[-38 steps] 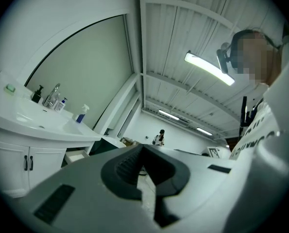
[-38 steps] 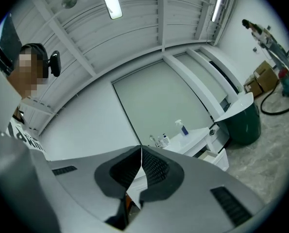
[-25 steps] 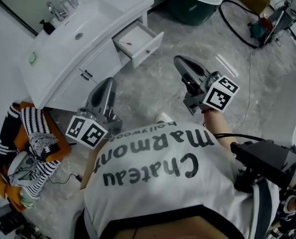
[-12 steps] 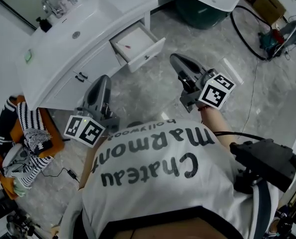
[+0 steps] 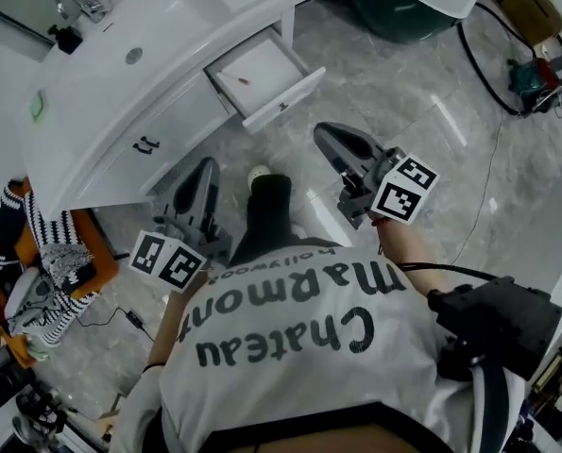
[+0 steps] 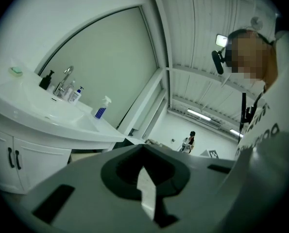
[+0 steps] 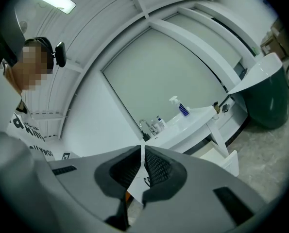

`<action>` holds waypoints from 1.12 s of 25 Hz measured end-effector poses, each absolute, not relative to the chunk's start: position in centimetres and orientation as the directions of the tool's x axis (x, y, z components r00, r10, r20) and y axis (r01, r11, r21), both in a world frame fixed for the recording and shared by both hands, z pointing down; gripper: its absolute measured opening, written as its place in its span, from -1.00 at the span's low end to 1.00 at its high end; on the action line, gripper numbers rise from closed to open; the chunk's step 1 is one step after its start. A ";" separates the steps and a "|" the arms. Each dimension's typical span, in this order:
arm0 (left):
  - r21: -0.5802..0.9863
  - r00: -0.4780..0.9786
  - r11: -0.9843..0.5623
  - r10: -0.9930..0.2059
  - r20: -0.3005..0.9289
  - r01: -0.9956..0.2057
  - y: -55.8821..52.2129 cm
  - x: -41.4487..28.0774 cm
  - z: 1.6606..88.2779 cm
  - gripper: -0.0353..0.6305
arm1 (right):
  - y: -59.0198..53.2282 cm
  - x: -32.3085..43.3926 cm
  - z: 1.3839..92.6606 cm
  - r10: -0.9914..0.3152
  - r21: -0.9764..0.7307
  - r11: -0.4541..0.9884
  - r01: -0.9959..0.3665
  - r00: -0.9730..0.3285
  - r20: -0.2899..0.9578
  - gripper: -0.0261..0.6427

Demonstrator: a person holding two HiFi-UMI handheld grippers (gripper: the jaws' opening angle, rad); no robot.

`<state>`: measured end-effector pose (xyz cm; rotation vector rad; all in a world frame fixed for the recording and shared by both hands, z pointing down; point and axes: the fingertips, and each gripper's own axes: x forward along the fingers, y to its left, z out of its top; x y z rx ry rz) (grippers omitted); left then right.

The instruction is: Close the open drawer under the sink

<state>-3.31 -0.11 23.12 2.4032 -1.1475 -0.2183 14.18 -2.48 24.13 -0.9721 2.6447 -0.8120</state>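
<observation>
The white drawer (image 5: 264,75) stands pulled out of the white sink cabinet (image 5: 158,125), with a small red mark on its floor. The right gripper view shows the drawer (image 7: 223,162) low at the right. My left gripper (image 5: 207,166) hangs below the cabinet doors, shut and empty, clear of the cabinet. My right gripper (image 5: 324,133) floats a short way below the drawer's front panel (image 5: 287,98), also shut with nothing in it. In the left gripper view the gripper (image 6: 143,147) points past the cabinet's right end. The right gripper (image 7: 143,147) points toward the sink (image 7: 183,123).
A dark green tub (image 5: 408,12) with a white rim stands right of the cabinet. Black cables (image 5: 493,78) cross the marble floor. Striped clothes (image 5: 54,267) lie heaped at the left. My own leg and shoe (image 5: 262,196) are between the grippers. Bottles (image 6: 100,108) stand on the sink top.
Both grippers have come down and forward toward the cabinet. A dark trouser leg and a light shoe have stepped into view between them. The drawer stays open.
</observation>
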 end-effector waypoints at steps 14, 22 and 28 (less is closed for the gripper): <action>0.445 0.649 -0.543 -0.752 0.119 -0.712 -12.5 -2.5 31.4 -0.87 | -13.8 12.9 39.8 -0.614 -0.589 0.562 -0.581 -0.770 0.174 -0.51; 0.449 0.647 -0.523 -0.740 0.182 -0.725 -17.0 -3.5 37.6 -0.87 | -18.9 13.3 52.6 -0.610 -0.446 0.501 -0.741 -0.668 0.425 -0.42; 0.443 0.647 -0.515 -0.729 0.224 -0.734 -18.4 -3.9 41.4 -0.87 | -20.4 12.2 60.4 -0.567 -0.352 0.498 -0.792 -0.605 0.559 -0.40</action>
